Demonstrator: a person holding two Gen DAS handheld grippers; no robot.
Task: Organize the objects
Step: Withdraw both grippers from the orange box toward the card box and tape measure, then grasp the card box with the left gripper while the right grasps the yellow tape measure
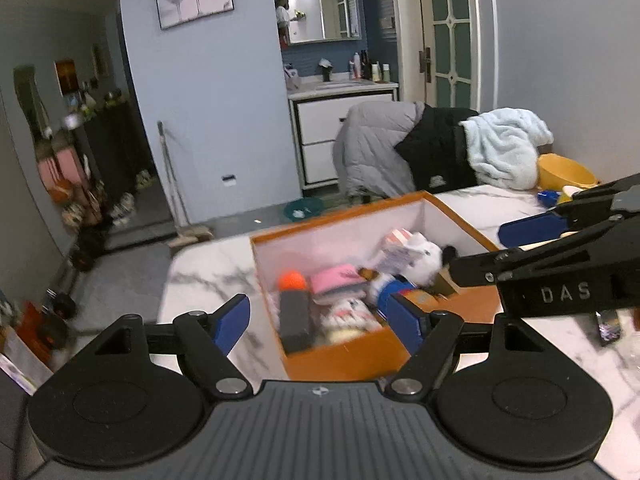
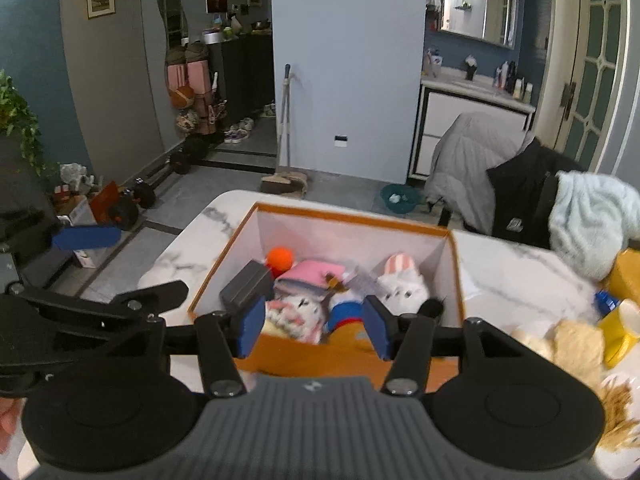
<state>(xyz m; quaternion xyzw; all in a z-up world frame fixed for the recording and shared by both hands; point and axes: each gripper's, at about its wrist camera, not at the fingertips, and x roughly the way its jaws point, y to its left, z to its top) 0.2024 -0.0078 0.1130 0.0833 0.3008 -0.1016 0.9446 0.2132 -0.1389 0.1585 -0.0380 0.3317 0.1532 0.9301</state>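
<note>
Two hand-held grippers over an orange box on a white marble table.

The box (image 2: 344,356) sits mid-frame, holding a white plush (image 2: 404,288), pink cloth (image 2: 312,274), orange ball (image 2: 280,258) and dark case (image 2: 246,286). The left gripper (image 1: 320,320) is spread wide and empty; the right gripper (image 2: 314,330) is partly spread, nothing pinched. Behind: a grey floor, a pale blue wall (image 2: 348,80), a vanity (image 2: 472,108) upper right, and a chair (image 2: 480,168) draped with coats and a towel (image 2: 592,216) at right.

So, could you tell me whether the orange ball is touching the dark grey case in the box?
Cannot tell: in both wrist views the orange ball sits right behind the dark grey case, overlapping it, with no contact or gap plainly visible.
</note>
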